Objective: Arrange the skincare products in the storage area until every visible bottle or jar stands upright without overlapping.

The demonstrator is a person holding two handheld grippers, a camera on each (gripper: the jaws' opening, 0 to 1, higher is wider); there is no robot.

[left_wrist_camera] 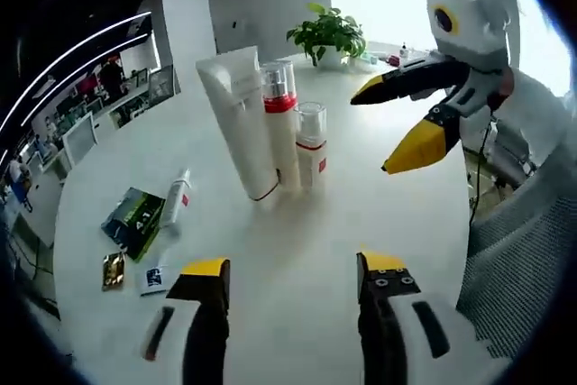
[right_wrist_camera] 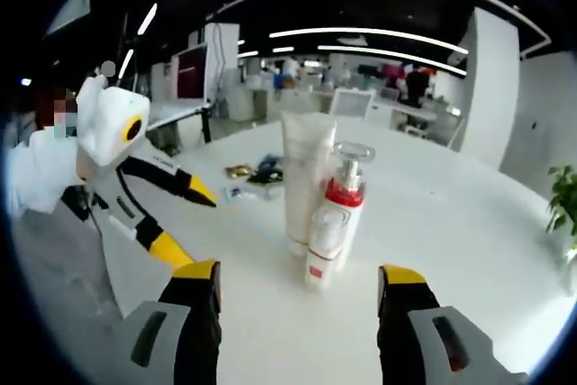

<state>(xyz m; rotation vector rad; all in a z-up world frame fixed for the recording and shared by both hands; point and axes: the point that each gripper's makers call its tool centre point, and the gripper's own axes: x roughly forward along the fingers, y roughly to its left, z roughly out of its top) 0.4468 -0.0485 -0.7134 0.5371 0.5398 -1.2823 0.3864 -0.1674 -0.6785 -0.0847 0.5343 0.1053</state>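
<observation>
1. In the left gripper view, the left gripper [left_wrist_camera: 293, 277] is seen with its yellow-tipped jaws spread apart and nothing held between them, above the white table [left_wrist_camera: 379, 214].
2. Three products are grouped upright near the table's middle: a tall white tube [left_wrist_camera: 239, 123], a pump bottle with a red band [left_wrist_camera: 280, 123] touching it, and a small clear-capped bottle [left_wrist_camera: 311, 143] just beside that.
3. A slim white bottle [left_wrist_camera: 175, 205] is seen lying on its side to the left, well apart from the group, beside a dark green packet [left_wrist_camera: 132, 220], a small gold item [left_wrist_camera: 113, 270] and a white card [left_wrist_camera: 155, 279].
4. A potted plant [left_wrist_camera: 328, 35] is placed at the far edge.
5. The right gripper [left_wrist_camera: 398, 123] is seen at the upper right, jaws parted and empty.
6. In the right gripper view, the same open right gripper [right_wrist_camera: 297, 281] is seen before the tube [right_wrist_camera: 305, 178], pump bottle [right_wrist_camera: 347, 191] and small bottle [right_wrist_camera: 323, 245], all upright.
7. The left gripper [right_wrist_camera: 187, 223] is seen at the left, jaws apart.
</observation>
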